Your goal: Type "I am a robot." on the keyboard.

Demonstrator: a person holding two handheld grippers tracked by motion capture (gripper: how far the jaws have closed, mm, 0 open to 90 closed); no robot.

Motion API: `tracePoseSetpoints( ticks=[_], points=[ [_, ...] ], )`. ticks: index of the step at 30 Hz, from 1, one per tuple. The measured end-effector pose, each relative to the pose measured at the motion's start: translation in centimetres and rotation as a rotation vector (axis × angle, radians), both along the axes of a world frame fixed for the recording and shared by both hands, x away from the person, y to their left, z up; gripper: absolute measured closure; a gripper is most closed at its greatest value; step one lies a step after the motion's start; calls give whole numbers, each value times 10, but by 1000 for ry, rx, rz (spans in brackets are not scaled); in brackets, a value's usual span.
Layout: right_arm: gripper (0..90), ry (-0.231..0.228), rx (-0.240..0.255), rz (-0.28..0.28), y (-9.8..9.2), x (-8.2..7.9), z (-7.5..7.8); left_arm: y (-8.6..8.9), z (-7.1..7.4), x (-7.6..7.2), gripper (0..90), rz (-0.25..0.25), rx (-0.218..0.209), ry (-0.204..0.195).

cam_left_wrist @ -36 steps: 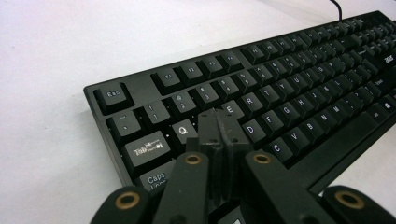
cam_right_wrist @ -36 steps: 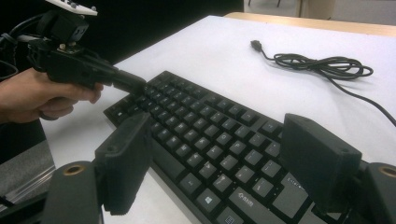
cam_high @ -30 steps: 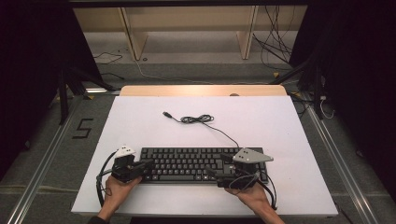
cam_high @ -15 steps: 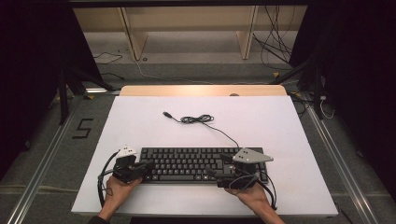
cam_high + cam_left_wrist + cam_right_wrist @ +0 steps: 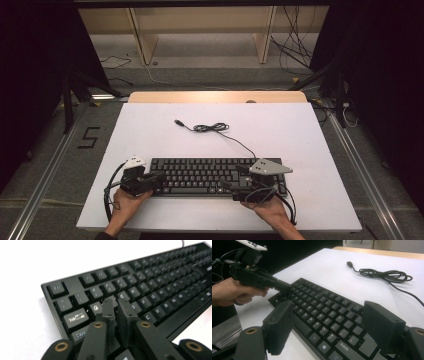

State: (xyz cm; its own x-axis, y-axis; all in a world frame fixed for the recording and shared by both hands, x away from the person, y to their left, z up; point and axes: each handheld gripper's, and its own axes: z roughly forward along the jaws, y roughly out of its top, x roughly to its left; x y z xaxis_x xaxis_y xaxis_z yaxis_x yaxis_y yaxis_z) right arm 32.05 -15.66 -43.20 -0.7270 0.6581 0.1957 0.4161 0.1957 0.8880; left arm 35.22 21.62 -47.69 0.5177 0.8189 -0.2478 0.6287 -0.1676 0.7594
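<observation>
We see a black keyboard (image 5: 212, 175) lying flat near the front edge of the white table (image 5: 310, 135), long side across. Its black cable (image 5: 215, 128) runs off the back right of the keyboard, coils loosely mid-table and ends in a USB plug (image 5: 177, 122) lying free toward the back left.

Left gripper (image 5: 159, 176) sits at the keyboard's left end, held by the left hand (image 5: 127, 200). In the left gripper view (image 5: 117, 303) its jaws are clenched together with nothing between them, tips down on the upper-left letter keys just right of the Tab and Caps keys; we can't tell if a key is actually pressed.

Right gripper (image 5: 231, 179) is over the keyboard's right part, right hand (image 5: 270, 210) behind it at the front edge. In the right gripper view (image 5: 329, 322) its jaws are spread wide, released, hovering over the bottom key rows, gripping nothing. That view also shows the left gripper (image 5: 285, 287) farther off, touching the far end of the keyboard (image 5: 322, 312)
</observation>
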Motion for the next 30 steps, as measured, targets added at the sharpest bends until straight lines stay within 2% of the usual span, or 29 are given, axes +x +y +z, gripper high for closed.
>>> tracePoseSetpoints(
  ticks=[6, 9, 16, 22, 26, 30],
  points=[
    [265, -1, 0, -1, 0, 0, 0, 5, 9, -5, 710, 11, -63, -46],
    [265, 0, 0, 0, 0, 0, 0, 5, 10, -7, 642, 5, -90, -51],
    [263, -1, 1, 0, 0, 0, 0, 4, 14, -11, 455, -8, -111, -66],
    [263, -1, 2, 0, 0, 0, 0, -1, 15, -14, 413, -41, -128, -80],
    [261, -1, 1, 2, 1, 0, -1, -5, 15, -16, 381, -73, -126, -81],
    [260, 2, 2, 3, 2, 0, -1, -9, 17, -19, 378, -103, -126, -98]
  ],
)
